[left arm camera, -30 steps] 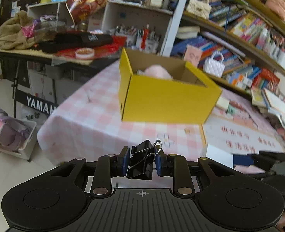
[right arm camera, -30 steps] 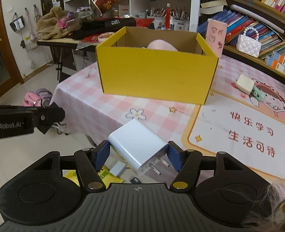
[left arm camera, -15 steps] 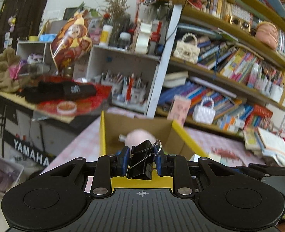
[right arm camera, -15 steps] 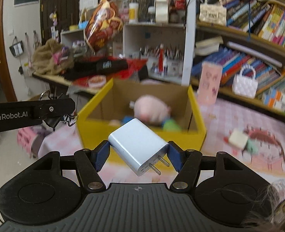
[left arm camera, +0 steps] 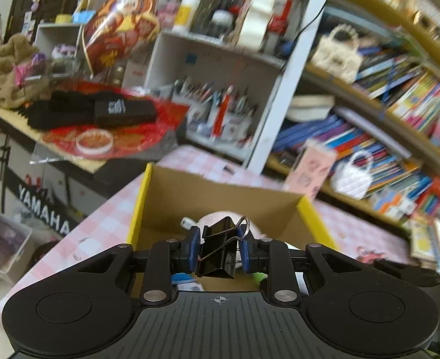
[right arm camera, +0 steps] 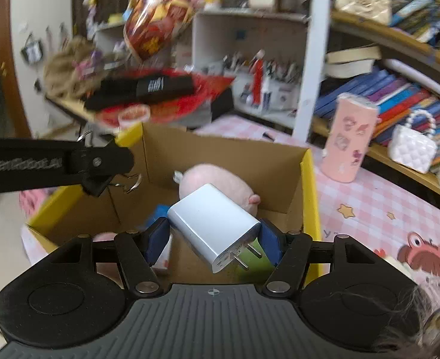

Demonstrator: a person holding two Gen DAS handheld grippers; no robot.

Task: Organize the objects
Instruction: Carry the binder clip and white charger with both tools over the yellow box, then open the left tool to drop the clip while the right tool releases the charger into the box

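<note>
The blue-padded fingers of the left gripper are clamping a black metal binder clip with silver wire handles, pressing on it from both sides; the blue pads of the right gripper are standing wider and are gripping a white rectangular two-pin wall charger, lying slantwise between them with its prongs pointing toward the camera. Both grippers are hanging over the open yellow cardboard box with a brown inside, which is sitting on a table under a pink and white checked cloth. Inside the box a soft pink rounded plush toy is lying, with small blue and green items beside it, too blurred to identify. In the right wrist view the left gripper is showing as a black bar over the box's left rim. This appears to be the carry-and-drop step, with both things over the box but not yet released. The next move probably calls for lowering each gripper a little and parting the fingers so clip and charger are falling clear of the walls
</note>
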